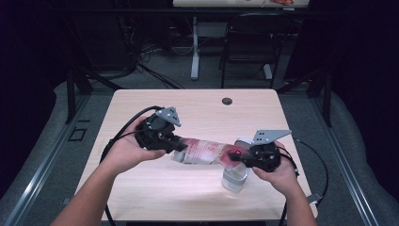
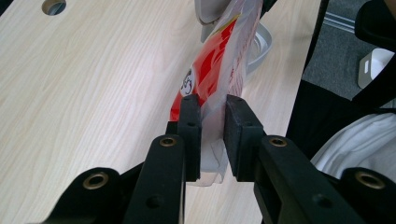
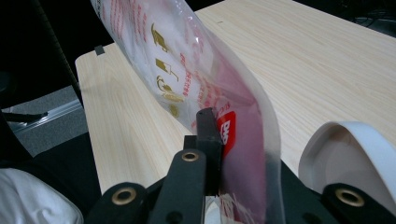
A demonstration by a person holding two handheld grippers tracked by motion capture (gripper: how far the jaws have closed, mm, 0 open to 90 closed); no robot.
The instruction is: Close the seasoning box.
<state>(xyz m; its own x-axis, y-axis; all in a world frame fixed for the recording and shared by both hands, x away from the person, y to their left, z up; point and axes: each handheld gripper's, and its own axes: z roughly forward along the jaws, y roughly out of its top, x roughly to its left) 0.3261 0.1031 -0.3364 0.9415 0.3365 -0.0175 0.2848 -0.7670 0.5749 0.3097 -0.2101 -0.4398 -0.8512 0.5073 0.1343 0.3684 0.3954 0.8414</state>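
A clear plastic bag (image 1: 203,151) with red print hangs stretched level above the table between my two grippers. The left gripper (image 1: 176,144) is shut on its left end; in the left gripper view both jaws of the left gripper (image 2: 212,109) pinch the bag's (image 2: 219,65) clear edge. My right gripper (image 1: 238,158) is shut on the bag's right end. In the right gripper view the bag (image 3: 205,79) covers one jaw of the right gripper (image 3: 233,128). A clear round container (image 1: 234,178) with a white rim (image 3: 351,148) stands under that end, and the container's rim (image 2: 262,43) shows past the bag.
The light wooden table (image 1: 197,108) has a cable hole (image 1: 227,100) near its far edge. Cables trail from both grippers over the left and right edges. A chair (image 1: 249,42) and a desk leg (image 1: 195,47) stand on the floor beyond the table.
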